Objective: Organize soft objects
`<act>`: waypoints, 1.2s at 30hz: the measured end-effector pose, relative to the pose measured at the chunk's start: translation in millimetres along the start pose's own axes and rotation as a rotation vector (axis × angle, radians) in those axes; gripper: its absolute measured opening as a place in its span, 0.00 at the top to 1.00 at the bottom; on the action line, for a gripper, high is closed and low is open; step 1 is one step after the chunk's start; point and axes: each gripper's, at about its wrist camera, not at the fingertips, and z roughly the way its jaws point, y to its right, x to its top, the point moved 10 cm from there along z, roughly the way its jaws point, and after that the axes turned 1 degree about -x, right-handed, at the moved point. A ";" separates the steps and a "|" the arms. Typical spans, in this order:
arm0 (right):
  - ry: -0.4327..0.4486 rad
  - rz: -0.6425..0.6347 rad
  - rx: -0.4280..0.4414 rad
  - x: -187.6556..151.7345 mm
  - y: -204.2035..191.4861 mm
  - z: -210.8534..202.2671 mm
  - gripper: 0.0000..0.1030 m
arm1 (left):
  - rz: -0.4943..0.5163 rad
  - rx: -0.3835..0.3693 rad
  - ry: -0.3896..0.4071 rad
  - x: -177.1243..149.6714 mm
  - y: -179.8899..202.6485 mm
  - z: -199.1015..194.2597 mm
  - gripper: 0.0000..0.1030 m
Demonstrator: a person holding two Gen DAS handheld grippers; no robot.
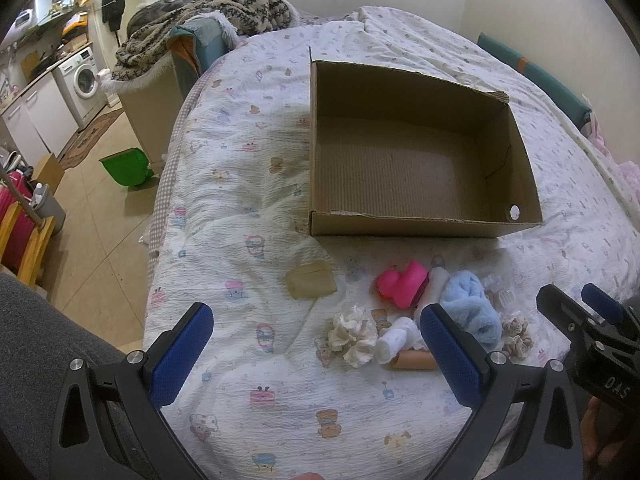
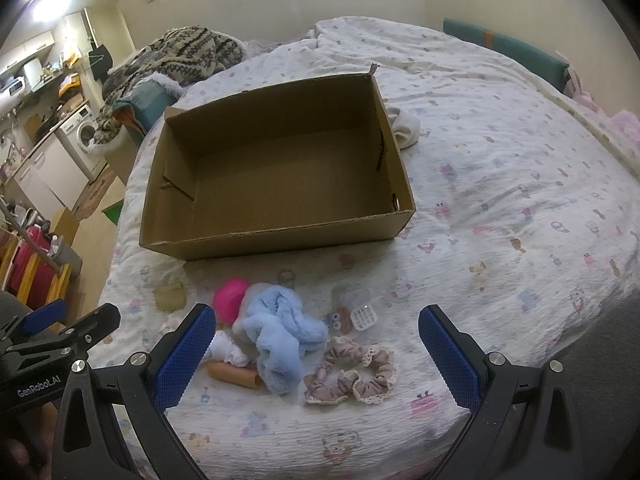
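An empty cardboard box (image 1: 400, 160) (image 2: 280, 168) stands open on the bed. In front of it lies a pile: a fluffy blue cloth (image 1: 472, 304) (image 2: 280, 332), a cream scrunchie (image 1: 354, 334), a rolled white cloth (image 1: 394, 340) (image 2: 228, 350), a pink plastic toy (image 1: 404, 282) (image 2: 229, 298), a tan tube (image 1: 412, 360) (image 2: 234, 374), a tan pad (image 1: 310, 280) (image 2: 171, 298) and two mauve lace scrunchies (image 2: 352, 372) (image 1: 518, 336). My left gripper (image 1: 316, 336) is open and empty, just short of the pile. My right gripper (image 2: 316, 336) is open and empty above the blue cloth and scrunchies.
The bed's printed quilt (image 2: 500, 200) spreads right. A white cloth (image 2: 406, 126) lies behind the box. A small clear gridded case (image 2: 364, 316) sits by the pile. A knitted blanket (image 1: 208, 12) lies at the far left. The floor drops off left, with a green bin (image 1: 126, 168).
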 end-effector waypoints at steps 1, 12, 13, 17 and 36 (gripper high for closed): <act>0.001 -0.001 0.000 -0.3 -0.4 0.1 0.00 | 0.000 0.000 0.000 0.0 0.0 0.0 0.00; -0.001 0.001 -0.001 -0.1 -0.5 0.3 0.00 | 0.000 -0.002 0.001 0.2 0.3 0.1 0.00; -0.001 0.001 -0.002 -0.2 -0.4 0.3 0.00 | 0.000 -0.004 0.002 -0.7 0.3 0.2 0.00; 0.000 0.001 0.000 0.2 0.0 -0.2 0.00 | 0.002 -0.004 0.003 -2.7 0.5 1.8 0.00; -0.013 0.002 0.018 -3.9 -11.5 2.1 0.00 | 0.004 -0.008 -0.005 -0.9 -0.3 -0.2 0.00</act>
